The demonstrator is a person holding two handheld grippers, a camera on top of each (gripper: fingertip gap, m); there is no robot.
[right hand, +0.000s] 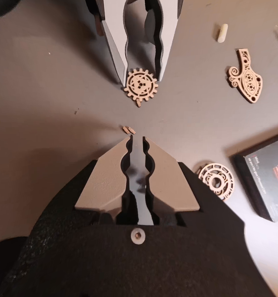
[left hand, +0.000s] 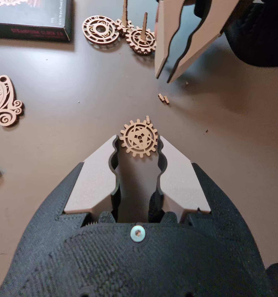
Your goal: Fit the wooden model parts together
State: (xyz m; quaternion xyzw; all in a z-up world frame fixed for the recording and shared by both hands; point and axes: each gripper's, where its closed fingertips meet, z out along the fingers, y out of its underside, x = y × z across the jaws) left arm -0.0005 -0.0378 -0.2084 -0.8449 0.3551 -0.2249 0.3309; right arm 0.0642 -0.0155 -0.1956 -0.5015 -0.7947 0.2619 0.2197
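Observation:
A small flat wooden gear [left hand: 139, 138] lies on the brown table [left hand: 70, 80]. It also shows in the right wrist view [right hand: 140, 86]. My left gripper [left hand: 138, 139] is open, its two fingertips close on either side of the gear; I cannot tell whether they touch it. A tiny wooden pin [left hand: 147, 119] lies against the gear's far edge. Two more tiny pins [right hand: 129, 130] lie just beyond my right gripper [right hand: 137, 137], which is empty with its jaws a narrow gap apart. The right gripper also shows in the left wrist view [left hand: 163, 79], facing the left one.
A wooden ring dial [left hand: 100, 29] and two gears with upright spindles [left hand: 141, 40] lie at the far side. An ornate wooden plate [right hand: 245, 80], a pale stick [right hand: 222, 33] and a black box [right hand: 263, 180] lie off to one side. My right fingertips sit around 8 centimeters from my left ones.

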